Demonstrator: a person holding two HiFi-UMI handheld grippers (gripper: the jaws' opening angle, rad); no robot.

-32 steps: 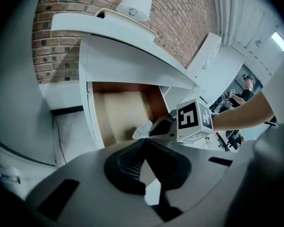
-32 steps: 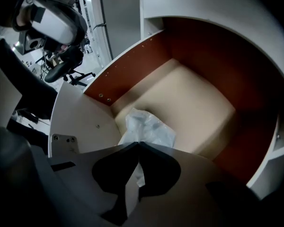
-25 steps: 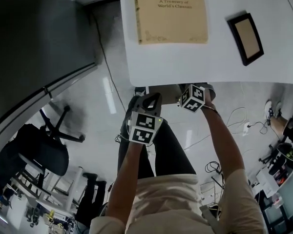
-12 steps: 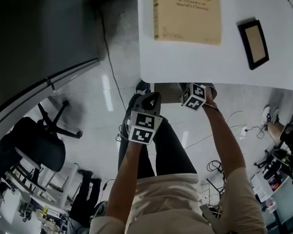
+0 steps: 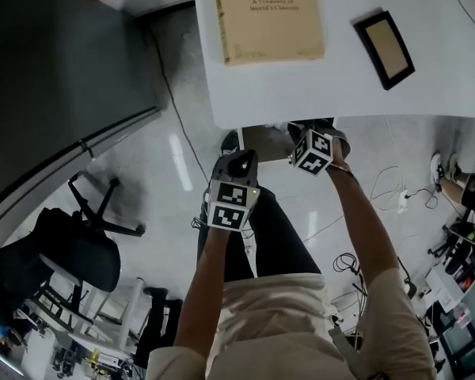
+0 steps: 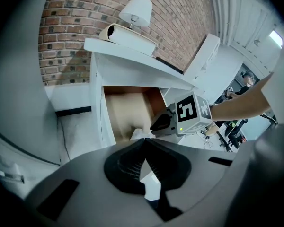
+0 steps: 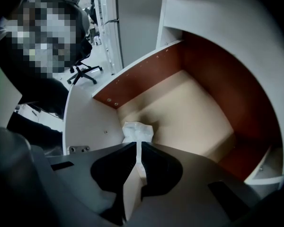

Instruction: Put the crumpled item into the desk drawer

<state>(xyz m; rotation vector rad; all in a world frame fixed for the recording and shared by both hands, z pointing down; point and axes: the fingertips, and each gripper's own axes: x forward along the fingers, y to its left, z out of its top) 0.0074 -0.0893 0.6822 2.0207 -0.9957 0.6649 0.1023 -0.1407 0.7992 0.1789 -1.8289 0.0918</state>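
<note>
The crumpled item (image 7: 137, 130) is a wad of white paper, pinched between the jaws of my right gripper (image 7: 137, 144), which is shut on it. It hangs just over the near left corner of the open desk drawer (image 7: 180, 112), a white-fronted box with a pale floor and brown side walls. In the left gripper view the crumpled item (image 6: 138, 134) shows at the tip of the right gripper (image 6: 156, 126), in front of the drawer (image 6: 128, 110). My left gripper (image 6: 143, 141) is shut with nothing in it. In the head view the left gripper (image 5: 239, 163) is below the desk edge, left of the right gripper (image 5: 305, 142).
The white desk top (image 5: 340, 85) carries a tan book (image 5: 269, 14) and a black picture frame (image 5: 384, 47). A lamp (image 6: 136, 11) stands on the desk. A black office chair (image 5: 83, 244) is on the floor at the left, and cables (image 5: 396, 200) lie at the right.
The head view has swung a little, shifting the desk in the picture. Both grippers stay at about the same place by the drawer front, and the right one remains shut on the paper.
</note>
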